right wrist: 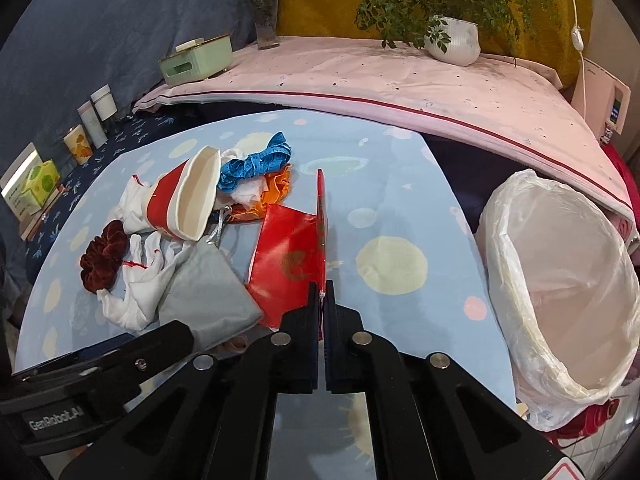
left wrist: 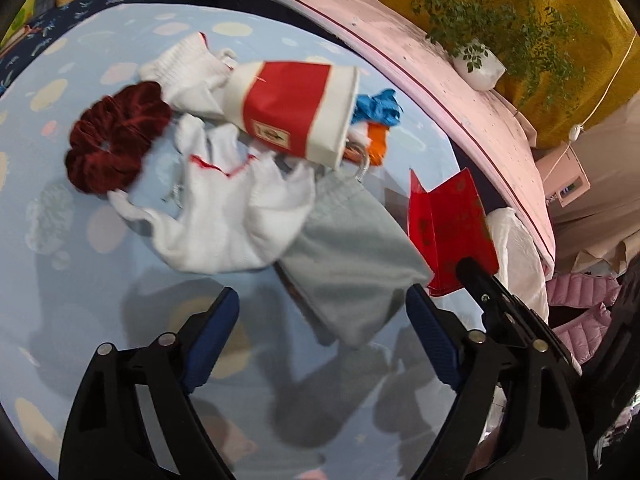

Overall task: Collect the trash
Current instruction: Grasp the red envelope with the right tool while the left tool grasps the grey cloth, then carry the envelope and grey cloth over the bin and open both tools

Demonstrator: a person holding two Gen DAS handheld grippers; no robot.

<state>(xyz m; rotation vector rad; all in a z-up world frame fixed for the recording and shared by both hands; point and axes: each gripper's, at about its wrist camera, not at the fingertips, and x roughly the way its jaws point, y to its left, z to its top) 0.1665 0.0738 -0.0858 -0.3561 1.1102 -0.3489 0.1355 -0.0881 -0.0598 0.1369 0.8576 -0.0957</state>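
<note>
From the left wrist, our left claw [left wrist: 320, 328] hangs wide apart over the grey pouch [left wrist: 352, 264] on the desk [left wrist: 80, 340], ready to grab. From the right wrist, our right claw [right wrist: 322, 300] pinches the red envelope [right wrist: 290, 256], with the lined bin [right wrist: 560, 280] close by for dropping it.

Domestic setting, most likely a lived-in room of a home. Bench [right wrist: 400, 168] draped in pale blue cloth printed with planets and dots. Behind it a ledge under a pink cover [right wrist: 400, 76] carrying a potted plant [right wrist: 452, 40], a vase of flowers [right wrist: 266, 20] and a green tissue box [right wrist: 196, 60]. Along the left — small jars [right wrist: 98, 114] and cartons [right wrist: 38, 184] against a blue fabric backdrop. Household clutter on the cloth: scrunchie [right wrist: 102, 254], white gloves [right wrist: 136, 292], paper cup [right wrist: 184, 200]. Bin lined with a plastic bag [right wrist: 560, 280] at the right.
</note>
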